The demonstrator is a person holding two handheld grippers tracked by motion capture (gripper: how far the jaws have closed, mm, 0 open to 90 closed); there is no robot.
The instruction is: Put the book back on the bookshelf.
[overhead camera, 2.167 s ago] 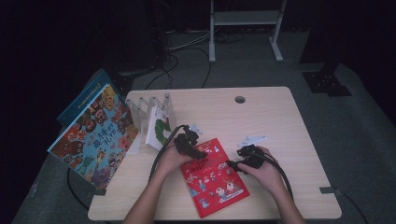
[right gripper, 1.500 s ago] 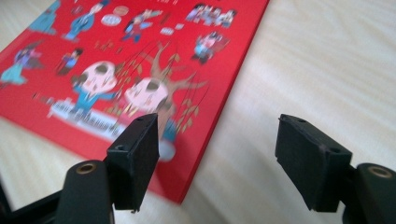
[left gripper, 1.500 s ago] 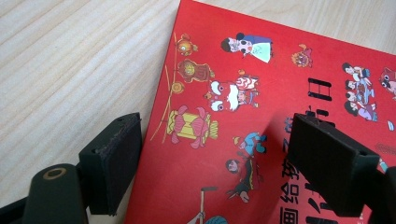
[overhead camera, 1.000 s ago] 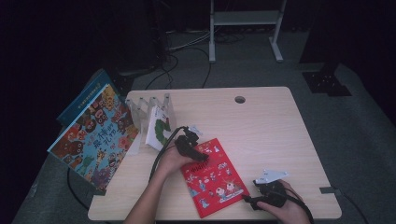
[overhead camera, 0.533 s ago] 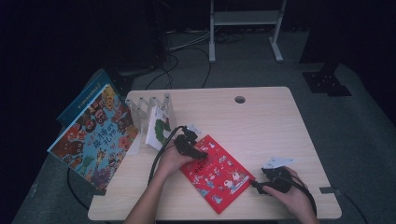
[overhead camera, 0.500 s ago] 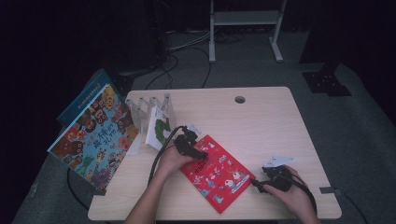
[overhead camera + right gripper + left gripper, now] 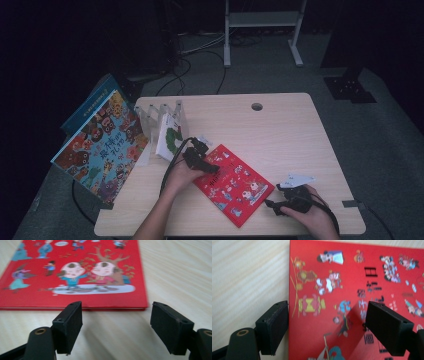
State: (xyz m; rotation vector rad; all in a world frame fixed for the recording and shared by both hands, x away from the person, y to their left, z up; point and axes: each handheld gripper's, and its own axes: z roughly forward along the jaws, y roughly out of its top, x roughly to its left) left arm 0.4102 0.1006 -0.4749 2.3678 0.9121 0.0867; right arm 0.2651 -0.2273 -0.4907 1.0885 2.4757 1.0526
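Two hand-held grippers work on one red picture book (image 7: 233, 185), which lies flat and skewed on the near half of the tabletop (image 7: 280, 130).

Left hand-held gripper (image 7: 206, 167): positioned at the book's far-left corner. In the left gripper view its jaws stand wide apart and straddle the book's edge, one pad (image 7: 273, 326) over bare wood just beside the cover, the other pad (image 7: 388, 331) above the red cover (image 7: 352, 290). Whether either pad presses on the book cannot be told; nothing is clamped.

Right hand-held gripper (image 7: 274, 204): positioned just beside the book's near-right corner. Its jaws have just been opening and stand moderately apart. In the right gripper view the book's edge (image 7: 75, 307) lies just beyond the pads, with bare wood between them; nothing is held.

Surroundings: a clear slotted book rack (image 7: 159, 114) stands at the far-left part of the tabletop, holding a white book with a green design (image 7: 170, 137) upright in its nearest slot. A large illustrated book (image 7: 100, 147) leans off the left edge, with a blue book (image 7: 87, 106) behind it. A cable hole (image 7: 257, 106) sits near the far edge. Nothing lies between either gripper and the red book
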